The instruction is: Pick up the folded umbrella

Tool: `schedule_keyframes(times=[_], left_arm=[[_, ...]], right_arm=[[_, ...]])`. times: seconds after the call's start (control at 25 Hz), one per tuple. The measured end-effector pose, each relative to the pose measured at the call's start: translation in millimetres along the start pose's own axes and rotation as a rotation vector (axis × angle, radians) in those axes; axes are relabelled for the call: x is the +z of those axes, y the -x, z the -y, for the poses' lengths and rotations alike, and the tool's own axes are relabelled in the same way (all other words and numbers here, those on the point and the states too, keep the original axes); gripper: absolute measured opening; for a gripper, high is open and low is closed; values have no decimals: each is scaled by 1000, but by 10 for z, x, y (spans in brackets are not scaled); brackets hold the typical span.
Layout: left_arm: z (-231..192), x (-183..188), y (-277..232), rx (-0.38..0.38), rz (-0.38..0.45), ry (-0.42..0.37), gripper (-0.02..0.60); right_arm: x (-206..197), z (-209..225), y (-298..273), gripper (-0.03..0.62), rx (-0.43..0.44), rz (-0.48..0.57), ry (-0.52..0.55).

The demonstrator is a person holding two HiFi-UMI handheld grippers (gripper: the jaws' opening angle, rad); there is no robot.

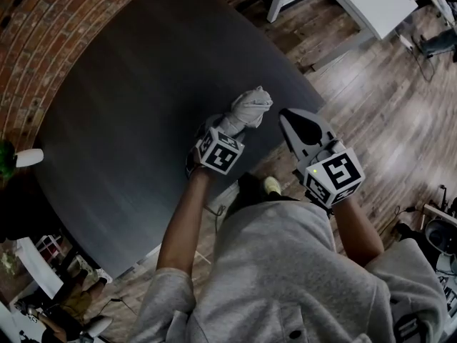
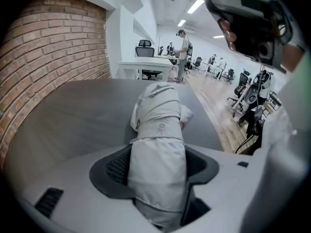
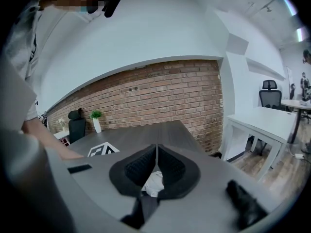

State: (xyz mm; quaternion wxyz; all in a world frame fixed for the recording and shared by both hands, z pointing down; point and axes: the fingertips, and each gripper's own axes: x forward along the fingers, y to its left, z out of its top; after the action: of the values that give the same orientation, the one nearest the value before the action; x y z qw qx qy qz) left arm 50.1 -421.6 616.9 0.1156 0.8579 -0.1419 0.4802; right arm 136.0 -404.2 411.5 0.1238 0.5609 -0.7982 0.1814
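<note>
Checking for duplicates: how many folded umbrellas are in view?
1. The folded umbrella lies on the dark table, between the left tool's jaws; no other shows in any view.

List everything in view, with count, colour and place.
folded umbrella: 1, pale grey, over the table's near edge, in the left tongs
table: 1, dark grey, under both tongs
brick wall: 1, red-brown, beside the table
white desk: 1, white, past the table
potted plant: 1, green, white pot, by the wall
floor: 1, brown wood, around the table
sweatshirt: 1, grey, on the person
left tongs: 1, grey, shut on the umbrella
right tongs: 1, grey, jaws together
</note>
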Motion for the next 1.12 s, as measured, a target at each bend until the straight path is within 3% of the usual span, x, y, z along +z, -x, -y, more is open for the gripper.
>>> schedule_keyframes(times=[0.48, 0.76, 1.12], left_arm=[[164, -126, 161, 83, 33, 69, 262], [271, -232, 432, 136, 97, 234, 262], [561, -367, 867, 226, 184, 332, 262]], right_arm=[[30, 42, 292, 31, 13, 34, 17], [-29, -5, 533, 31, 32, 53, 36], [-113, -158, 899, 31, 66, 84, 63]])
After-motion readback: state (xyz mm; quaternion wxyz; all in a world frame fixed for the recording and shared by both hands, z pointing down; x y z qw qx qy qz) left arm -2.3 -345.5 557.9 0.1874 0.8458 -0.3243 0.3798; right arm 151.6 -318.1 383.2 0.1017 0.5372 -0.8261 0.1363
